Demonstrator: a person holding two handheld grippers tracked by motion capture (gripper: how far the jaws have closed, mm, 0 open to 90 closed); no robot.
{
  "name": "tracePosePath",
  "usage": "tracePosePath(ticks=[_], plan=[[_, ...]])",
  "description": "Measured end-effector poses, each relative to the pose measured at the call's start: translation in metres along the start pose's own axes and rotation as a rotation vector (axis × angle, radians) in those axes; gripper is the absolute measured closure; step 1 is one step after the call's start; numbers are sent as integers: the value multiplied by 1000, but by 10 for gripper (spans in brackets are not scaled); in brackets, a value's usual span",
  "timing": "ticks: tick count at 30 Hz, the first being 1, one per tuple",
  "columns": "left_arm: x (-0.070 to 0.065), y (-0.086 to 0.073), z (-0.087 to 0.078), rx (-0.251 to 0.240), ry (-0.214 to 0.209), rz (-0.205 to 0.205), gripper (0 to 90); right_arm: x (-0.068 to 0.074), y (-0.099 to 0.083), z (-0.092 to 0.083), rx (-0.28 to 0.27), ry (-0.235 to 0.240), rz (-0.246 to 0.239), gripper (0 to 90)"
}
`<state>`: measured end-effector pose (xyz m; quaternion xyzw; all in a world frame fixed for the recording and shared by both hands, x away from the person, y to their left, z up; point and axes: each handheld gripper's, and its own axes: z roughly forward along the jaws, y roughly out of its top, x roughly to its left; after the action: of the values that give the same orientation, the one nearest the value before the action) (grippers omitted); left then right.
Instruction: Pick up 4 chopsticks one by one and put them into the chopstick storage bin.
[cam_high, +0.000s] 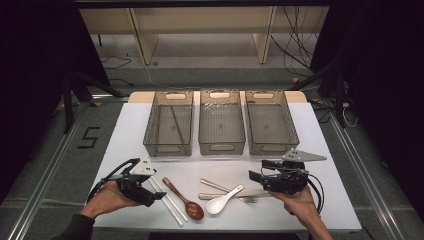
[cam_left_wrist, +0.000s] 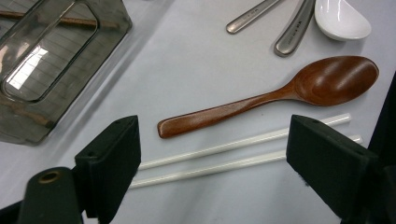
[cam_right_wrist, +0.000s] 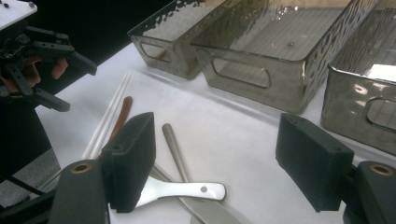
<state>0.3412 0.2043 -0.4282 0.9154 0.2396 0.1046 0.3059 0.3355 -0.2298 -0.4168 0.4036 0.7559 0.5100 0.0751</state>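
White chopsticks (cam_left_wrist: 243, 154): a pair lying side by side on the white table (cam_high: 320, 145), near its front edge, just beside the wooden spoon on the person's left.
Chopsticks and left gripper (cam_left_wrist: 212, 163): in the left gripper view the pair runs across the gap between the two spread jaws, lower than the pads; whether the pads touch them cannot be told.
Left gripper state: released, jaws wide apart, nothing held.
Left gripper position (cam_high: 159, 195): in the high view it sits at the near left of the table, jaws pointing right over the chopsticks (cam_high: 167, 200).
Wooden spoon (cam_left_wrist: 280, 93): brown, just beyond the chopsticks, its bowl toward the table's front edge.
White spoon (cam_high: 222, 201): ceramic, right of the wooden spoon, resting against metal cutlery (cam_high: 220, 187).
Right gripper (cam_high: 255, 174): at the near right, jaws spread wide and empty, pointing left above the cutlery.
Right gripper view: the metal handles (cam_right_wrist: 175, 149) lie between and below its jaws.
Bins (cam_high: 221, 149): three clear grey bins in a row at the far side; the left bin (cam_high: 169, 148) holds a brown stick.
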Motion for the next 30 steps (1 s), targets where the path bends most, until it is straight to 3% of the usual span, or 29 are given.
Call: tracePosePath(ticks=[10, 20, 30], plan=[[-2, 2, 1, 56, -13, 46, 175, 0, -6, -1, 13, -2, 5, 291], [-3, 0, 5, 87, -27, 52, 175, 5, -11, -5, -1, -12, -12, 290], [-6, -1, 11, 155, -46, 89, 178, 7, -15, -2, 13, -4, -18, 290]])
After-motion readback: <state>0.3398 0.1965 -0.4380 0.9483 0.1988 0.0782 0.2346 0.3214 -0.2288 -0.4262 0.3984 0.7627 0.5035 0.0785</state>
